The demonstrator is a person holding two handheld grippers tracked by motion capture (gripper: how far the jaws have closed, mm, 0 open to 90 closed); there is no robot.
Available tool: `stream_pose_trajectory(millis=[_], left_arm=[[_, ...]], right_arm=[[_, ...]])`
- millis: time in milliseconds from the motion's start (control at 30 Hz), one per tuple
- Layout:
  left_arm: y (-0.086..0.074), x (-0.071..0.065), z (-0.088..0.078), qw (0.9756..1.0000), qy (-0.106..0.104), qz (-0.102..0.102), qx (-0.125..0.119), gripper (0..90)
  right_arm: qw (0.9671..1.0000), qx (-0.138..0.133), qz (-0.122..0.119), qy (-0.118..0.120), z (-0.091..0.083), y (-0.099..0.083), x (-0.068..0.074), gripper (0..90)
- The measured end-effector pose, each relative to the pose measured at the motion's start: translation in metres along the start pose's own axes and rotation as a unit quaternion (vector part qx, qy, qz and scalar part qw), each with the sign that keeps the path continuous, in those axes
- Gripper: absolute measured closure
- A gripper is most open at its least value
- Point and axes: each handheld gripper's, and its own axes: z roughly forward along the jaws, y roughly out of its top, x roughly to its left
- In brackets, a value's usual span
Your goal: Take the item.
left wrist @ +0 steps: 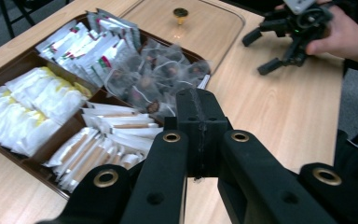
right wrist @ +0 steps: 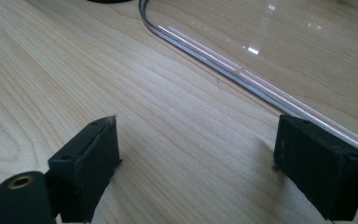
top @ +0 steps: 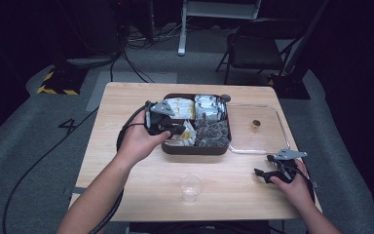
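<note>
Your left gripper (left wrist: 200, 121) has its jaws pressed together, empty, just above the tray's (left wrist: 25, 60) paper sachets (left wrist: 107, 140). Your right gripper (right wrist: 200, 163) rests with jaws spread on the table (right wrist: 51, 70), clear lid (right wrist: 270, 28) just beyond.

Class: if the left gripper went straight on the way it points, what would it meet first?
Probably the clear sachets of dark tea in the brown tray; the left gripper, jaws shut, looks just short of them.

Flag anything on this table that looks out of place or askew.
The clear lid with its gold knob lies off the brown sachet tray, flat on the table beside it. A clear cup stands apart near the front edge. Nothing looks spilled or damaged.
</note>
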Motion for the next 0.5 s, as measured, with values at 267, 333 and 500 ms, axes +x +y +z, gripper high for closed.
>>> stream_pose_trajectory(millis=[267, 333, 500], left_arm=[[-0.012, -0.019, -0.009, 0.9999, -0.011, 0.01, -0.005, 90.0], [-0.016, -0.024, -0.011, 0.9998, -0.012, 0.012, -0.005, 90.0], [-0.024, -0.035, -0.014, 0.9997, -0.019, 0.015, -0.004, 90.0]], right_arm=[[1.0, 0.0, 0.0, 0.0, 0.0, 0.0, 0.0, 14.0], [1.0, 0.0, 0.0, 0.0, 0.0, 0.0, 0.0, 14.0], [1.0, 0.0, 0.0, 0.0, 0.0, 0.0, 0.0, 14.0]])
